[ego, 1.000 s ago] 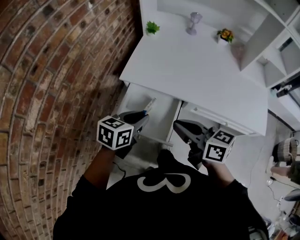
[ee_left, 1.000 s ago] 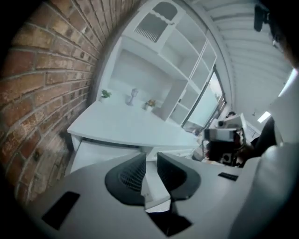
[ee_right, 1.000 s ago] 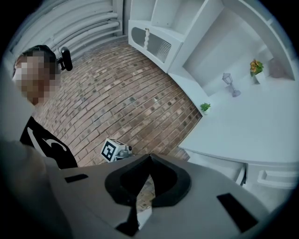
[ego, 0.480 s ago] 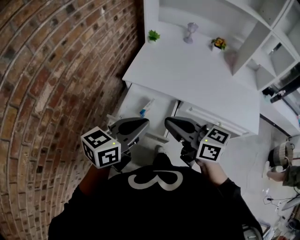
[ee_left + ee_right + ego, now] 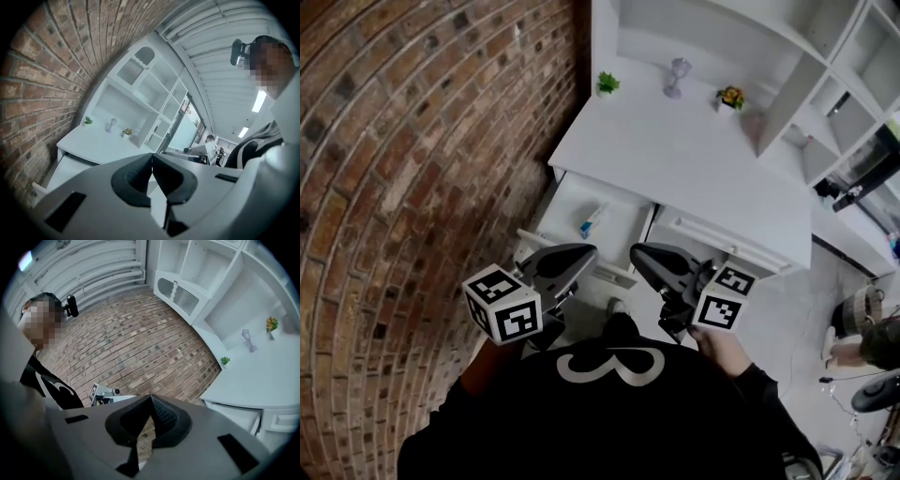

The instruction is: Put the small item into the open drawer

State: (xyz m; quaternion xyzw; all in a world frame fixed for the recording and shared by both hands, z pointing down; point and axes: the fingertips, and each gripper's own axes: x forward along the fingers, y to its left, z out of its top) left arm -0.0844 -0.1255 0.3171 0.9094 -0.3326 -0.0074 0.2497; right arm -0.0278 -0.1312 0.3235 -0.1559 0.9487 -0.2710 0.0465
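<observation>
Looking down on the drawer (image 5: pixel 623 230), pulled open from under the desk (image 5: pixel 694 159), with the item (image 5: pixel 592 222) lying flat inside, about mid-floor. Holding the left gripper (image 5: pixel 581 253) near the drawer's front edge, fingers pressed together on nothing. Holding the right gripper (image 5: pixel 639 253) off the drawer's right front corner, fingers likewise closed and empty. Reads as placed, job all but done. For a clean finish: back straight away from the drawer, keep both tips above its front edge, and avoid clipping the front and jolting the item. Check once that nothing pokes over the drawer's rim. Leave the drawer open; no call to push it.
</observation>
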